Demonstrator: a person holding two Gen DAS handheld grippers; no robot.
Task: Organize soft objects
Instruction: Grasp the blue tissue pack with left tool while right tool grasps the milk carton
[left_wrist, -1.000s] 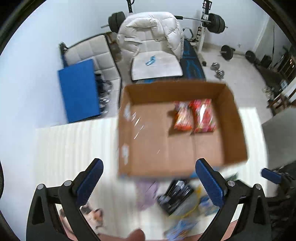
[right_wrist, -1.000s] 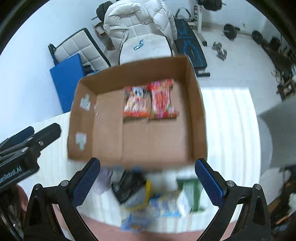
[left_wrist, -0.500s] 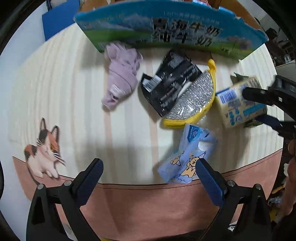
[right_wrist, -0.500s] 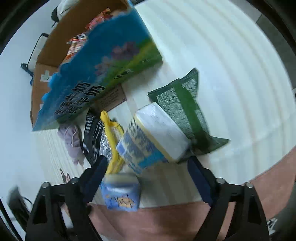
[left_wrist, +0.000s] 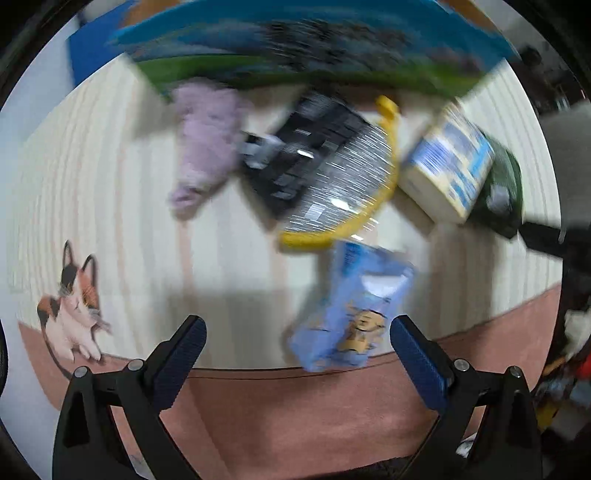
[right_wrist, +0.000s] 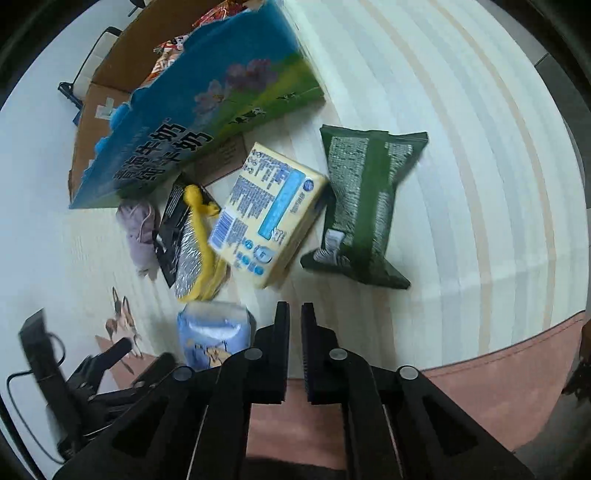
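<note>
The right claw (right_wrist: 294, 314) has just closed on nothing; the left claw (left_wrist: 297, 332) gapes wide above a crinkly blue packet (left_wrist: 351, 314). Beyond, on the striped tabletop (right_wrist: 461, 147), lie a boxy yellow tissue pack (right_wrist: 267, 218), a green foil bag (right_wrist: 364, 206) and a cardboard box (right_wrist: 110, 110).

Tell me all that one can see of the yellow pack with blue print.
The yellow pack is a soft, brick-shaped block in pale yellow plastic wrap, with blue text, a light blue band and a barcode on its top face. It lies flat but askew on the striped mat, in front of the blue carton. Its left edge lies against the yellow sponge; its right edge overlaps the green bag. No gripper touches it. The left wrist view shows it blurred.
</note>
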